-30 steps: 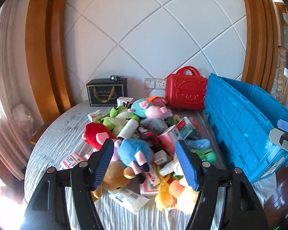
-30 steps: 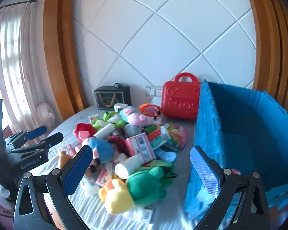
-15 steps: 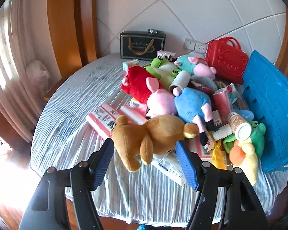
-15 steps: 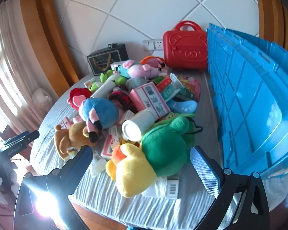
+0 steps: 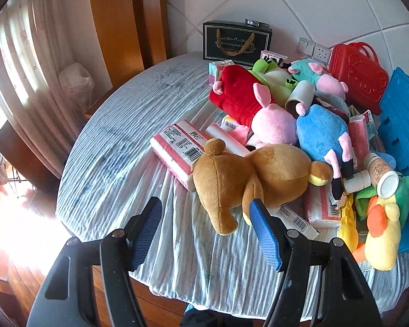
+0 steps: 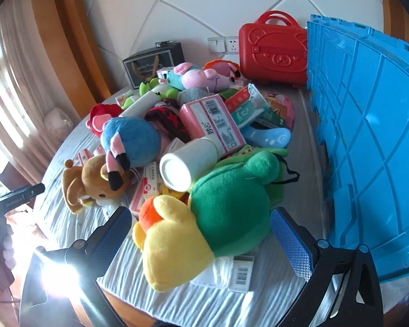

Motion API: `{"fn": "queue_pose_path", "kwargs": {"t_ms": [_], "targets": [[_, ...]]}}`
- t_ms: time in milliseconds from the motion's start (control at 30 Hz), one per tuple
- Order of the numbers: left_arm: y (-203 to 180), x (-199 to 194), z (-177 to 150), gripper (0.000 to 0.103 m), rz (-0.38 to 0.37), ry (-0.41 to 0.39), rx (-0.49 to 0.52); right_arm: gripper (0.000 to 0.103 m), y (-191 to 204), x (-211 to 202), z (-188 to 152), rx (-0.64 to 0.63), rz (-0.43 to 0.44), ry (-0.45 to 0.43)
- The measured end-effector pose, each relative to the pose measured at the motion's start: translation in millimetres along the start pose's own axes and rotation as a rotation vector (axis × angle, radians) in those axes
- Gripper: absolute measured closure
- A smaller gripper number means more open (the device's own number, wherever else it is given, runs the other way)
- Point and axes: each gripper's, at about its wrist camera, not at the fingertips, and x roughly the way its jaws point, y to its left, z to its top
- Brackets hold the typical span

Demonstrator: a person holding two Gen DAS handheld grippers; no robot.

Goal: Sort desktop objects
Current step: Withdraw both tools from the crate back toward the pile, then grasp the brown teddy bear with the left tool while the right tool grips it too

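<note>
Your left gripper (image 5: 207,231) hangs spread and empty before the brown bear (image 5: 248,179). Your right gripper (image 6: 204,234) gapes, empty, around the yellow-green plush (image 6: 204,226). Beyond lie pink packs (image 5: 177,147) and the blue crate (image 6: 368,125).

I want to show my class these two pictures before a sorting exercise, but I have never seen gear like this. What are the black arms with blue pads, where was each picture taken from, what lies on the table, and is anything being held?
Those are two hand-held grippers; a person carries one in each hand. Each has a camera looking along its fingers. One picture comes from the left gripper, the other from the right gripper.

On the cloth-covered table lies a heap: a brown bear, a green and yellow plush, a blue plush, pink packets, a white bottle. Beside the heap stand a red case and a blue crate.

Nothing is held: both grippers are open above the toys.
</note>
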Motion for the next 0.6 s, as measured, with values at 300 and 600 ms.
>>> {"fn": "queue_pose_path", "kwargs": {"t_ms": [300,600], "targets": [[-0.9,43.1,-13.9,0.037,-0.002,-0.009,0.107,0.0,82.3,24.1,11.7,-0.115,0.109,-0.04],[-4.7,99.2,-18.2,0.037,-0.111,0.045,0.197,0.001,165.9,107.2,-5.9,-0.137,0.187,0.077]]}}
